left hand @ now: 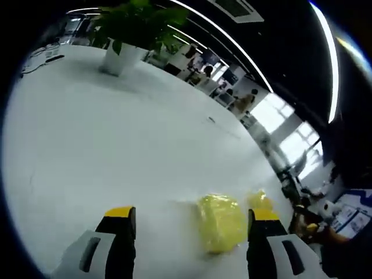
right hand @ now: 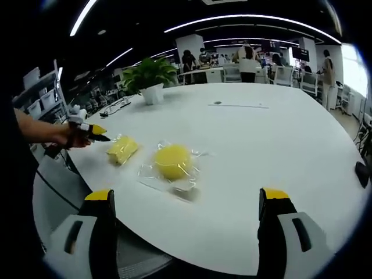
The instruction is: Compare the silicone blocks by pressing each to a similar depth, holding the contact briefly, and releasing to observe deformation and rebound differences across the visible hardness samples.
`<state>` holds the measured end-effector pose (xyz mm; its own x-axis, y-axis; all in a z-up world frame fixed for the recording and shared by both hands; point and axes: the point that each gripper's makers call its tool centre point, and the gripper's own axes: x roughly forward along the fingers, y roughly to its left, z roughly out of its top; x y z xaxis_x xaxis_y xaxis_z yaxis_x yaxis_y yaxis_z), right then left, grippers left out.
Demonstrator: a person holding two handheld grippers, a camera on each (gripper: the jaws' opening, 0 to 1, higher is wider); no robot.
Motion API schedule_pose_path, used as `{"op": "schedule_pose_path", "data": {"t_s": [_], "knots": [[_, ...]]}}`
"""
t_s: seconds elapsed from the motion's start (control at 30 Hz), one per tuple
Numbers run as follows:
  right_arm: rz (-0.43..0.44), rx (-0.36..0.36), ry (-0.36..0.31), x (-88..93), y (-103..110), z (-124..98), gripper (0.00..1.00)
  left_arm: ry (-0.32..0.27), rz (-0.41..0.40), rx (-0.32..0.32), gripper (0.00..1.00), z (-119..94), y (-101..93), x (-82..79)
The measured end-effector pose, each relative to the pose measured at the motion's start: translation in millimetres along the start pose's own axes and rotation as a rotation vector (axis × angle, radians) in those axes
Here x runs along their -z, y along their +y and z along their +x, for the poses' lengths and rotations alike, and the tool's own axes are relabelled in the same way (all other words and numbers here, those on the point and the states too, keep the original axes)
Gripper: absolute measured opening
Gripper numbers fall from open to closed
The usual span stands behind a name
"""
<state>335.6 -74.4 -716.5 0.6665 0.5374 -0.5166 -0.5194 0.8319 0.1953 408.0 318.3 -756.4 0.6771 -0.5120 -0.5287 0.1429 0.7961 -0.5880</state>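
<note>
both grippers (left hand: 192, 218) (right hand: 187, 200) spread wide; right gripper view adds round block (right hand: 172, 161) in wrap

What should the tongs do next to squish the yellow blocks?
Probably ease the open left tongs forward onto the nearer yellow block, which sits just ahead between their tips. The open right tongs hang back from the round block, so neither sample is being pressed.

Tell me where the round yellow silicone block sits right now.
In the right gripper view, the round yellow block lies in clear wrap on the white table, just right of the flatter yellow block, with the potted plant beyond.
</note>
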Motion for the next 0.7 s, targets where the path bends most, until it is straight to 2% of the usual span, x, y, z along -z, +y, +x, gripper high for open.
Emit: {"op": "schedule_pose_path", "data": {"t_s": [0.1,0.2,0.27,0.33,0.47,0.7], "knots": [[0.006,-0.006,0.005,1.3,3.4,2.0,0.96,0.018,-0.027,0.025,0.78,11.7,-3.1,1.3],[-0.001,-0.010,0.011,2.4,5.5,3.6,0.96,0.051,-0.026,0.034,0.67,18.3,-3.3,5.7],[-0.001,-0.011,0.012,3.0,5.9,3.9,0.96,0.057,-0.038,0.045,0.61,23.7,-2.9,5.7],[0.006,-0.009,0.009,3.0,6.0,3.9,0.96,0.052,-0.065,0.025,0.58,28.3,2.8,4.0],[0.025,-0.005,0.012,6.5,6.7,4.8,0.96,0.040,-0.069,0.023,0.47,32.3,3.3,1.6],[0.027,-0.008,0.015,7.2,8.5,6.2,0.96,0.069,-0.103,0.073,0.30,39.8,-6.0,7.5]]}}
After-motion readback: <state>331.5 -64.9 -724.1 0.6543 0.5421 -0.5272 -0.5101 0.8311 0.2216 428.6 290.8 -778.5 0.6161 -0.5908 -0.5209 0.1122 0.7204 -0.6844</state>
